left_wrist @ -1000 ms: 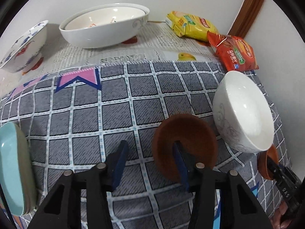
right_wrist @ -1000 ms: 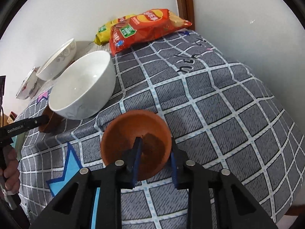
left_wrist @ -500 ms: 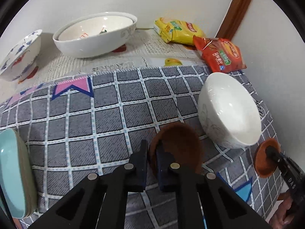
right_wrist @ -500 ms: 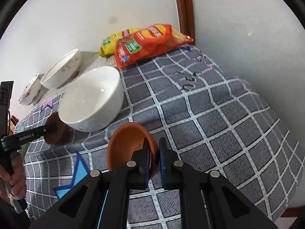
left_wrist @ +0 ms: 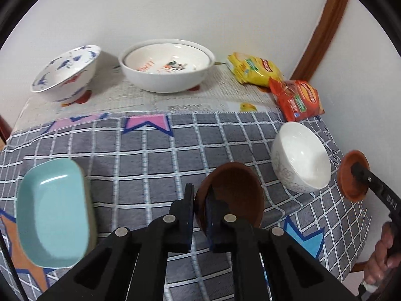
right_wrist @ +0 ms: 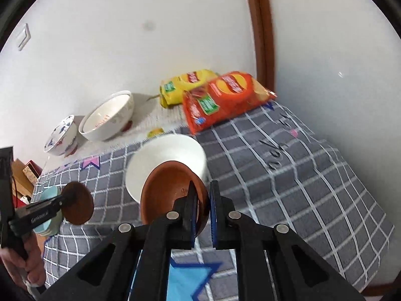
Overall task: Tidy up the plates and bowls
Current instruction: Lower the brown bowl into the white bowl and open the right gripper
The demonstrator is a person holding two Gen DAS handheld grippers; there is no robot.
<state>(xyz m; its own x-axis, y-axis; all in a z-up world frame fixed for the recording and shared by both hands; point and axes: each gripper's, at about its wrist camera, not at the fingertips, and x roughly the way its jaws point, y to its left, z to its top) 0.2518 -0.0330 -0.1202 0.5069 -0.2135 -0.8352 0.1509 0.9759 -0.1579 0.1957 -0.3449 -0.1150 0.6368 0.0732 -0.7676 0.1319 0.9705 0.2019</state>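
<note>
Terracotta-brown, matte, shallow and round: two small bowls of the same kind, one in each claw. Left claw [left_wrist: 199,202] is closed on the near-left rim of the first brown bowl [left_wrist: 233,193], one finger outside the wall, the other inside; bowl tilted, held above the grey checked cloth of the bench [left_wrist: 150,155]. Right claw [right_wrist: 202,207] is likewise clamped on the right rim of the second brown bowl [right_wrist: 170,190], which is tipped with its hollow facing left and sits in front of the plain white bowl [right_wrist: 165,155], overlapping it in view; contact between them cannot be told. In the left wrist view the white bowl [left_wrist: 300,158] stands right of the first brown bowl, near but apart. Pale blue rectangular dish [left_wrist: 52,213] lies at near left. Two patterned white bowls stand at the far edge by the wall.
</note>
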